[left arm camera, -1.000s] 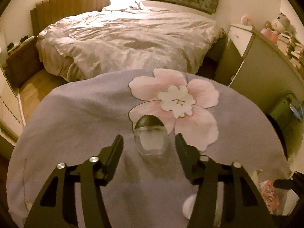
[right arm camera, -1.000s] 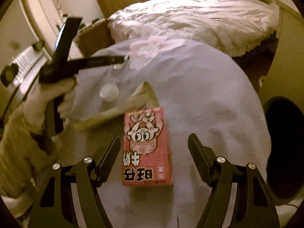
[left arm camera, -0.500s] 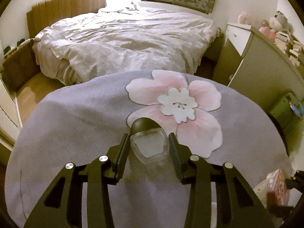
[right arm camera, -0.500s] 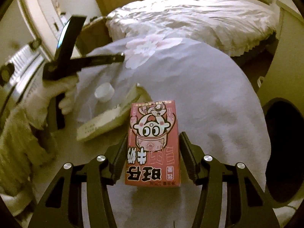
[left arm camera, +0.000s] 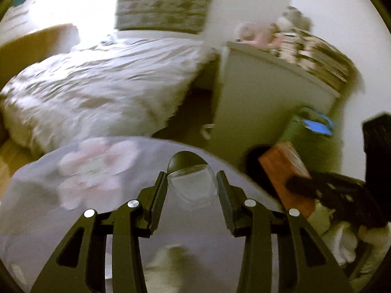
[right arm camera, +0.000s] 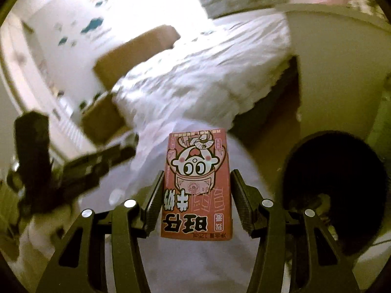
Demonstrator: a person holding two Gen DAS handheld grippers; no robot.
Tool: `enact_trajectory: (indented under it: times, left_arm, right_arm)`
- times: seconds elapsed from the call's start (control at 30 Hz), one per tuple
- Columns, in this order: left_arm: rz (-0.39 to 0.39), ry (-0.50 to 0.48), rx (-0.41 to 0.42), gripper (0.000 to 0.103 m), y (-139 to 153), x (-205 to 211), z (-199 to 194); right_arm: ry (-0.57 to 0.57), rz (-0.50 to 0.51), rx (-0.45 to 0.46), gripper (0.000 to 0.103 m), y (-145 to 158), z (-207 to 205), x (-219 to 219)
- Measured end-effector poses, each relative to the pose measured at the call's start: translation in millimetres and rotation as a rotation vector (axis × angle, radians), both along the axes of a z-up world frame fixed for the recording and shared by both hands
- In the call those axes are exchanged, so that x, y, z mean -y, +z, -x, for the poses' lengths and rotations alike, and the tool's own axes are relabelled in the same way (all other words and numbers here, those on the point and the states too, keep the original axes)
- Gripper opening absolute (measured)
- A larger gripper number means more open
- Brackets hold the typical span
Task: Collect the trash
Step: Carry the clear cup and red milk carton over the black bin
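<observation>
- So both grippers are loaded now. The left gripper (left arm camera: pixel 191 190) has its pads pressed on the sides of a little clear plastic cup (left arm camera: pixel 192 187) with a dark lid, and the right gripper (right arm camera: pixel 196 195) is clamped on the red milk carton (right arm camera: pixel 196 185) with the cartoon face.
- Both sets of jaws have just been closing, each with its piece of trash between them, and now they sit narrow on those items.
- A second ago the cup and carton were lying on the purple blanket (left arm camera: pixel 73 195) between wide-open jaws. Now both look lifted off it, and the whole room is motion-blurred and swung sideways.
- The pink flower on the blanket was dead centre in the left view before; now it's off to the left.
- In the right view a dark round opening (right arm camera: pixel 315 190), probably the bin, sits just right of the carton and bigger than before.
- My guess: pickup is done, next is carrying both over and dropping them in.
</observation>
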State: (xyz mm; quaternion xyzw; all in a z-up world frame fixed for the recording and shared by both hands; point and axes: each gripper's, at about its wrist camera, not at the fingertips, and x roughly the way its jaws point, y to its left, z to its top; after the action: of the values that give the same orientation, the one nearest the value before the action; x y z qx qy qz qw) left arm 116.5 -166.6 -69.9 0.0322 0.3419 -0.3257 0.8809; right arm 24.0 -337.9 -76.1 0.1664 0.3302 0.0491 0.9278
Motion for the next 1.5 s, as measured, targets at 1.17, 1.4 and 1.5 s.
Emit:
enact_trajectory:
  times: [1.17, 1.4, 1.5]
  left_arm:
    - [-0.101, -0.299, 0.007, 0.041, -26.9, 184.3, 46.2]
    - [-0.119, -0.313, -0.014, 0.041, -39.3, 200.4, 40.5]
    - [-0.131, -0.320, -0.018, 0.041, -44.3, 207.2, 37.3]
  right_arm:
    - [-0.382, -0.149, -0.031, 0.054, -60.1, 41.4, 179.3]
    - [-0.400, -0.151, -0.051, 0.054, -68.7, 35.5, 190.2]
    - [-0.408, -0.144, -0.064, 0.054, -72.4, 29.2, 195.0]
